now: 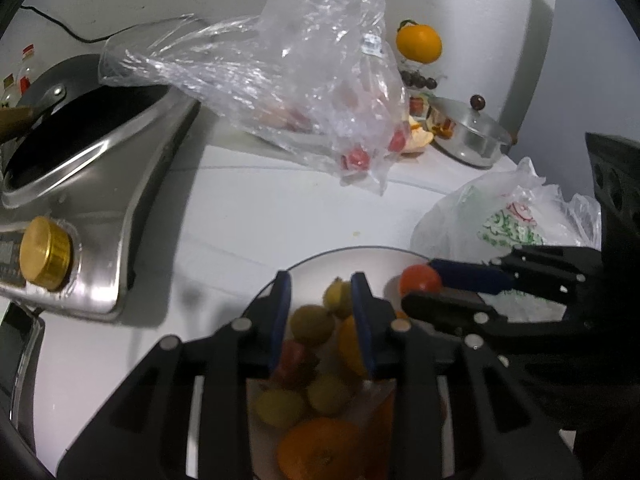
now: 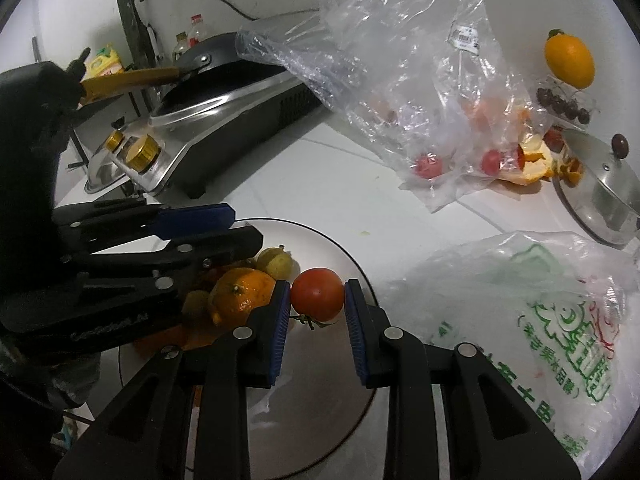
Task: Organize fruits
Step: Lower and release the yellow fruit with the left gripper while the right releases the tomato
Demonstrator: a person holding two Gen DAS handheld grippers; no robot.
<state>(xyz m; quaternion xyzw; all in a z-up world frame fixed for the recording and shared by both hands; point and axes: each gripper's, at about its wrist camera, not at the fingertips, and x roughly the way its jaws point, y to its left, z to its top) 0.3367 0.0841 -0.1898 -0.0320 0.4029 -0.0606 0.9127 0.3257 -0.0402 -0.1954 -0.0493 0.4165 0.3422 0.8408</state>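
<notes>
A white plate (image 1: 340, 250) (image 2: 320, 380) sits on the white counter and carries an orange (image 2: 240, 296) (image 1: 320, 448) and several small yellow-green fruits (image 1: 312, 324) (image 2: 274, 260). My right gripper (image 2: 317, 300) (image 1: 420, 285) is shut on a red tomato (image 2: 317, 294) (image 1: 420, 279), both blue pads touching it, just above the plate's far part. My left gripper (image 1: 320, 280) (image 2: 246, 224) hovers over the fruit pile. Its jaws stand a little apart and its pads press on nothing. The fruits seen between them lie on the plate below.
A steel stove (image 1: 120, 184) (image 2: 224, 120) with a dark pan stands to the left. A clear plastic bag (image 1: 288, 80) (image 2: 420, 92) holding small red fruits lies behind. A white printed bag (image 2: 540, 312), a pot lid (image 1: 472, 136), orange peel (image 2: 532, 160) and a hanging orange (image 1: 418, 44) are on the right.
</notes>
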